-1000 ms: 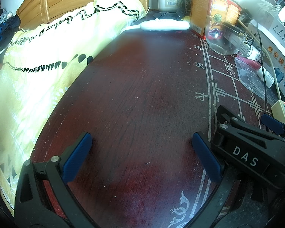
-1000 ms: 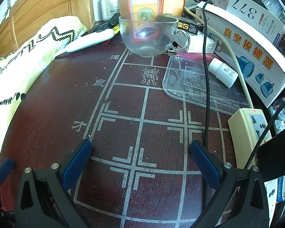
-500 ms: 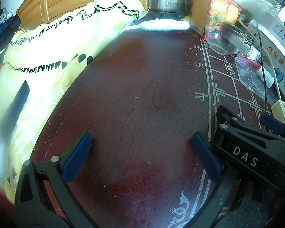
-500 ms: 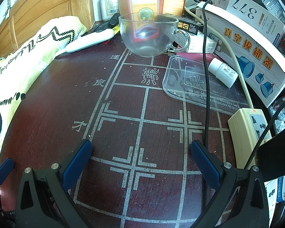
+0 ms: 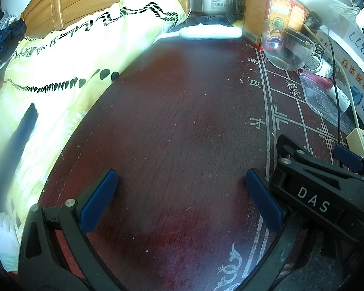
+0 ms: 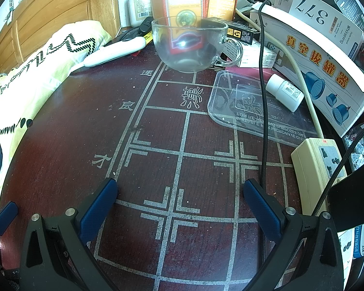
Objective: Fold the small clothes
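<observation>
Desk (image 5: pixel 182 126): dark red wood with a painted board grid; its middle is seen bare in both views, and no garment is laid on it.
Bed (image 5: pixel 68 55): a yellow patterned quilt fills the left of the left-wrist frame, touching the desk edge.
Clothes: a blurred dark blue strip (image 5: pixel 17 143) is seen at left of the left-wrist frame, over the quilt; its long axis is judged to run lower left to upper right, but which end leads cannot be told. A white piece (image 5: pixel 3 237) shows at lower left.
Left hand-held gripper (image 5: pixel 180 198): held wide open low over the desk, nothing gripped.
Right hand-held gripper (image 6: pixel 179 206): likewise spread wide and empty, above the grid.
Cup (image 6: pixel 191 43): glass, upright, upper centre of the right-wrist frame.
Cable (image 6: pixel 262 101): black, trailing down the right side over a clear lid.
Risk: a sleeve or pad could be snagged on the cable or the cup knocked once cloth is spread, since clutter crowds the desk's right side.
</observation>
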